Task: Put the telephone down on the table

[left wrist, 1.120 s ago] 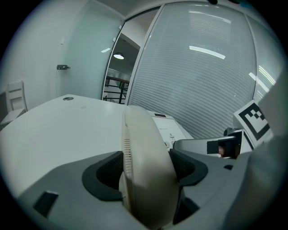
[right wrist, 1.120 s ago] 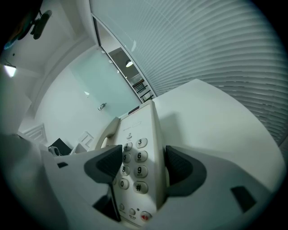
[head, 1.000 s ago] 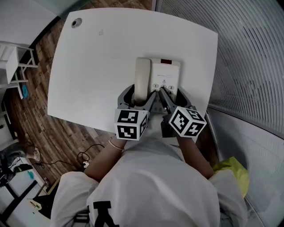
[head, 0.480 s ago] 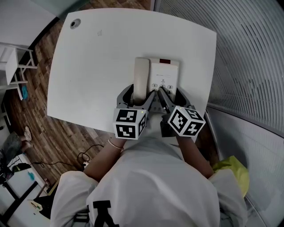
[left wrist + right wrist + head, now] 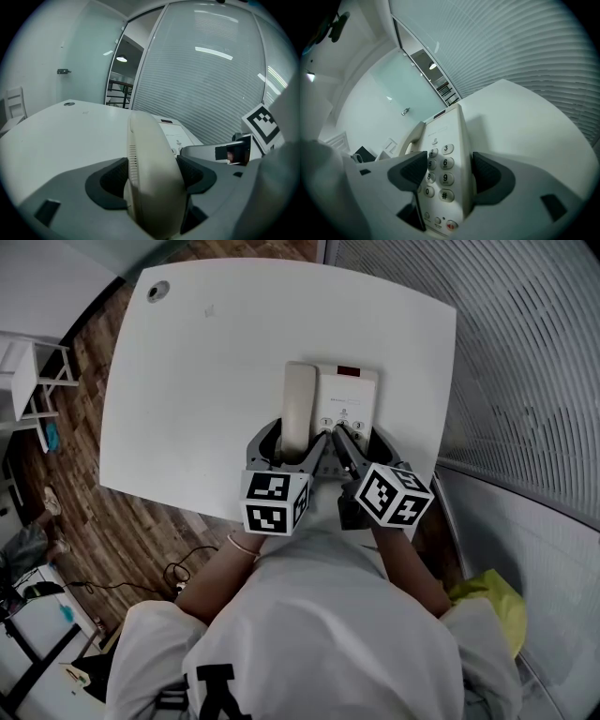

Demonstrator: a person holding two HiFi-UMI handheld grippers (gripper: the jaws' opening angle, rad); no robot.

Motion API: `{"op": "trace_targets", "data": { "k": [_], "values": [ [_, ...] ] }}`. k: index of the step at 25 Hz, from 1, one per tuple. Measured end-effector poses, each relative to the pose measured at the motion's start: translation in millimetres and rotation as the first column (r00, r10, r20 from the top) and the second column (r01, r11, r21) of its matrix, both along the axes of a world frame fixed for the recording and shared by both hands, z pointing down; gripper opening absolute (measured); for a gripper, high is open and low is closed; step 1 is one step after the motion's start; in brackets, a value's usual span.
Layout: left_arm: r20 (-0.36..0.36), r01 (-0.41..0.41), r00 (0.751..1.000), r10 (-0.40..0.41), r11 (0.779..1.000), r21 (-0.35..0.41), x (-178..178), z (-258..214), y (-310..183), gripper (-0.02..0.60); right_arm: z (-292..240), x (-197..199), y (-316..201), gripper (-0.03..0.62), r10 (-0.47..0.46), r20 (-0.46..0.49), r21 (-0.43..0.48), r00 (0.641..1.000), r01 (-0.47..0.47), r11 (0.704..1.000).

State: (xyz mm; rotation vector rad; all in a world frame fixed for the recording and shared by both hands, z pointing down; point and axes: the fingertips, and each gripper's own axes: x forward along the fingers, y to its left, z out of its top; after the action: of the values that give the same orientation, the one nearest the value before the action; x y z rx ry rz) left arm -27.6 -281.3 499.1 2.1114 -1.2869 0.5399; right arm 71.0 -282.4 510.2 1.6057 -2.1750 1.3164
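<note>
The telephone point(image 5: 349, 397) is sitting close to the near right edge of the tabletop point(image 5: 206, 371), with wide bare surface lying open to its left and beyond it. The left tongs point(image 5: 289, 448) are clamping its handset point(image 5: 298, 404), and the right tongs point(image 5: 364, 442) are squeezing the keypad end of the base. In the head view the tongs themselves are covering the telephone's near end. Nothing is visibly differing from half a second ago.

An office: glass partition with blinds point(image 5: 525, 352), white table point(image 5: 206, 381), wood floor point(image 5: 94, 521).
</note>
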Motion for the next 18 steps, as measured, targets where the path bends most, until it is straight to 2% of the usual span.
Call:
{"op": "trace_targets", "data": {
  "k": [18],
  "values": [
    [-0.029,-0.022,0.999,0.023,0.999,0.032,0.9,-2.8,-1.8,0.336,-0.8,-2.5,-2.4,0.316,-0.012,0.01,-0.013,1.0,0.012,1.0]
  ]
}}
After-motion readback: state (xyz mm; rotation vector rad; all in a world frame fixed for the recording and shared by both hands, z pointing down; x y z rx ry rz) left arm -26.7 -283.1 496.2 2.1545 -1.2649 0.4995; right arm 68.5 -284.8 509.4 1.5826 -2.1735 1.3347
